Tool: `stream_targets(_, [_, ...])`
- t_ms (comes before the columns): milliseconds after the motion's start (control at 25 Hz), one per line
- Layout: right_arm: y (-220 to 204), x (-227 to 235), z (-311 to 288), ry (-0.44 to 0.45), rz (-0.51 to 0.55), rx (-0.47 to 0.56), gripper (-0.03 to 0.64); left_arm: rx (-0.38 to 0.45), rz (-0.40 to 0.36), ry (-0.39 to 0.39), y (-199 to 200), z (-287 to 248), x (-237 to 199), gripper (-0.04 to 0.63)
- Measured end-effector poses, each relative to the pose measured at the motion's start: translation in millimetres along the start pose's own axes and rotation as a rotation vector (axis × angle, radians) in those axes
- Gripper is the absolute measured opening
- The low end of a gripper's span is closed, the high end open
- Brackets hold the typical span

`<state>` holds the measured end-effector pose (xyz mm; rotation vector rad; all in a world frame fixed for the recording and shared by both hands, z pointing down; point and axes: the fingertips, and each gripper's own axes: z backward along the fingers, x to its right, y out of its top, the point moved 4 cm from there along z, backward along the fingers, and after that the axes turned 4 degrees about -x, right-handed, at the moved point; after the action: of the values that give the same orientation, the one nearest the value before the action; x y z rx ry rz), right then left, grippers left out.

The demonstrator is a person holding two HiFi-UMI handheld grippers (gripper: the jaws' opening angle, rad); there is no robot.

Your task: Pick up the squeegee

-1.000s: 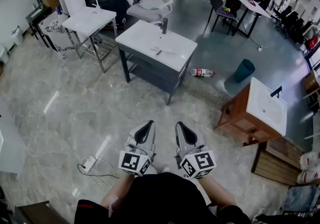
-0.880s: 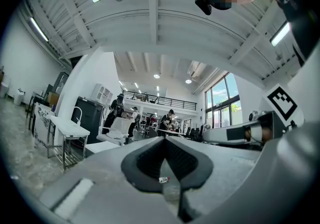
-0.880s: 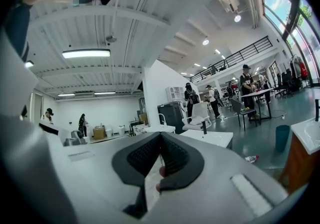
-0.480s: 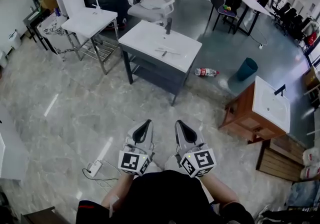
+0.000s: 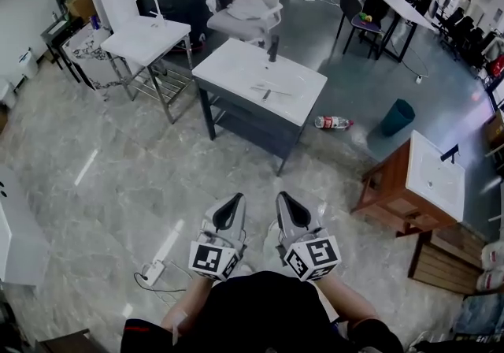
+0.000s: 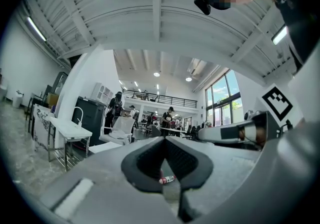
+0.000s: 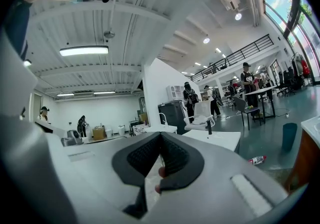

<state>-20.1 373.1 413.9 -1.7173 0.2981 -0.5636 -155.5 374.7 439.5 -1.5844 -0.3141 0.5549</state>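
Down by the person's waist, the left tongs [image 5: 234, 202] and the right tongs [image 5: 282, 200] are both pinched together and empty, held level side by side. Straight ahead and well apart across open floor, the squeegee [image 5: 266, 93] lies on the white worktop [image 5: 228, 68]. It is too small to tell its long axis. Neither hand is clearly nearer. A bottle [image 5: 332, 122] lies on the floor to the right, off the path.

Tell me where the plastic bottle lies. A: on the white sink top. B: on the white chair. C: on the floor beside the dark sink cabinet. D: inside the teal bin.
C: the bottle lies on the floor just right of the dark sink cabinet, short of the teal bin.
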Motion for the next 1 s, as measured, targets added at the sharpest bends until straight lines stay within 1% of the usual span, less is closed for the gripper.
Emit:
stream_targets(240, [5.4,21.6,-41.4,0.021,-0.002,-0.023,0.003,0.012,0.033,0.007,2.2,-36.0,-23.9,0.002])
stream_targets(360, [8.2,36.3,-61.8,0.025,0.023,-0.036,0.003,0.004,0.037,0.017,-0.2,-59.7,-34.8,0.002])
stream_targets(440, [10.2,48.4,-75.8,0.022,0.022,-0.043,0.003,-0.003,0.044,0.024,-2.2,-74.9,-41.7,0.002])
stream_targets(640, [15.8,79.5,-103.1,0.030,0.005,-0.060,0.002,-0.004,0.076,0.070,0.1,-111.8,-52.7,0.002])
stream_targets(840, [27.8,109.9,-130.8,0.070,-0.007,-0.062,0.003,-0.013,0.051,0.082,4.8,-153.6,-58.3,0.002])
stream_targets(1000, [35.0,136.5,-148.7,0.099,0.004,-0.057,0.003,-0.013,0.073,0.113,6.1,-185.5,-58.8,0.002])
